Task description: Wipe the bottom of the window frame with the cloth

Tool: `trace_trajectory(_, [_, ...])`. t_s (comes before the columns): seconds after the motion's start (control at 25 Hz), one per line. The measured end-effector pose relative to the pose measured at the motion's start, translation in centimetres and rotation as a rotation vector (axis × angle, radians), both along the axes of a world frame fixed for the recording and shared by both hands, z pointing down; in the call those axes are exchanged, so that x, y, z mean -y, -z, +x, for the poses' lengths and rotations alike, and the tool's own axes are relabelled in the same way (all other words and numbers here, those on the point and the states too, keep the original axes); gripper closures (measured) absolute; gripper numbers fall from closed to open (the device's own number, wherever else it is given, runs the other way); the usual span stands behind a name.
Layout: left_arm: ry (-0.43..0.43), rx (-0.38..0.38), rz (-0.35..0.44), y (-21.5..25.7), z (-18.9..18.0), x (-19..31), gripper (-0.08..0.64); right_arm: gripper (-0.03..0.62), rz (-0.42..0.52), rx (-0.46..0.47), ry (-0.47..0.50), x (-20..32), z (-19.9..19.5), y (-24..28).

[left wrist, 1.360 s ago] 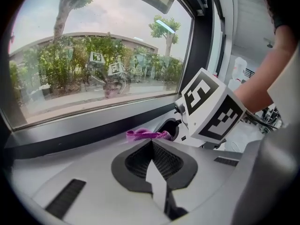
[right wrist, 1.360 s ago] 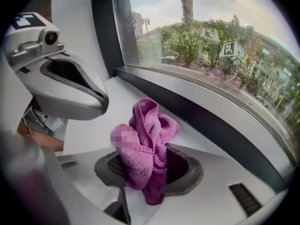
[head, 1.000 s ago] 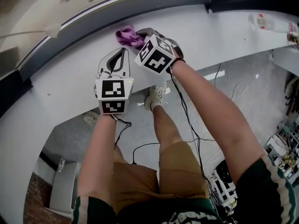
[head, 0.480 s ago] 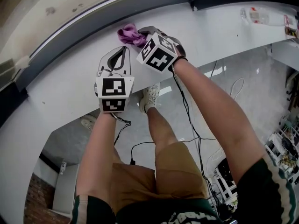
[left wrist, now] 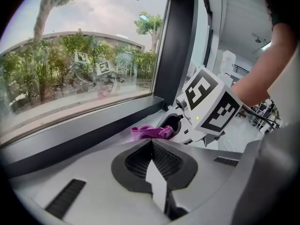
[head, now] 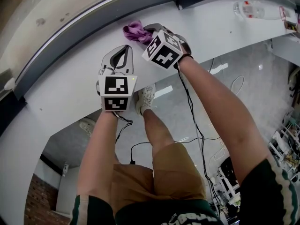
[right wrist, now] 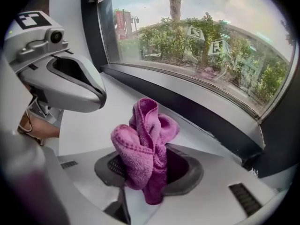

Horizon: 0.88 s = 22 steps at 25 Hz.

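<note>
One purple cloth (right wrist: 145, 144), bunched into a long lump, is pinched between the jaws of the right gripper (right wrist: 149, 175). Its long axis follows the jaws and points toward the dark window frame (right wrist: 187, 102), over the white sill (head: 61, 88). The left gripper (left wrist: 151, 143) has its jaws pressed together, with nothing between them. One plastic bottle (head: 248, 8) lies on the sill; I cannot tell its content.

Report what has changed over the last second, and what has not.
The right gripper has slid the purple cloth rightward along the white sill, closer to the frame's dark upright. The left gripper moved along beside it. Unchanged: right jaws shut on the cloth, left jaws shut with nothing in them, the bottle lying farther along the sill.
</note>
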State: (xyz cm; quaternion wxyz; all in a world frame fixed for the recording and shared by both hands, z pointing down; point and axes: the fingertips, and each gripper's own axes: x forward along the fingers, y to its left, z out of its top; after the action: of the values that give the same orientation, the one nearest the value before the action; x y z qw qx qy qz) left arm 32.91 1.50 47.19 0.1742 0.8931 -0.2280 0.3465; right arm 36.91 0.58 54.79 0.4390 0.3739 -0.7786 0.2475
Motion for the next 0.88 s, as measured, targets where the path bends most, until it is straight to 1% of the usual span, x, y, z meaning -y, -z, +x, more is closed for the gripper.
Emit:
trace_trajectory(0.32, [-0.044,0.006,0.011,0.4,3.4,-0.7,0.557,0.422,0.001,0.000,-0.033,-0.9,4.4,-0.1])
trace_trajectory(0.56, [-0.050,0.011,0.010,0.5,4.6,-1.2,0.557,0.422,0.000,-0.025,-0.072,-1.4,7.9,-0.2])
trace_trajectory(0.76, [-0.055,-0.006,0.005,0.7,6.2,-1.6,0.557,0.419,-0.004,-0.087,-0.133,-1.7,11.4,-0.2])
trace_trajectory(0.88, [-0.063,-0.013,-0.005,0.4,6.9,-2.2,0.557,0.420,0.014,-0.123,-0.157,-1.8,12.1,-0.1])
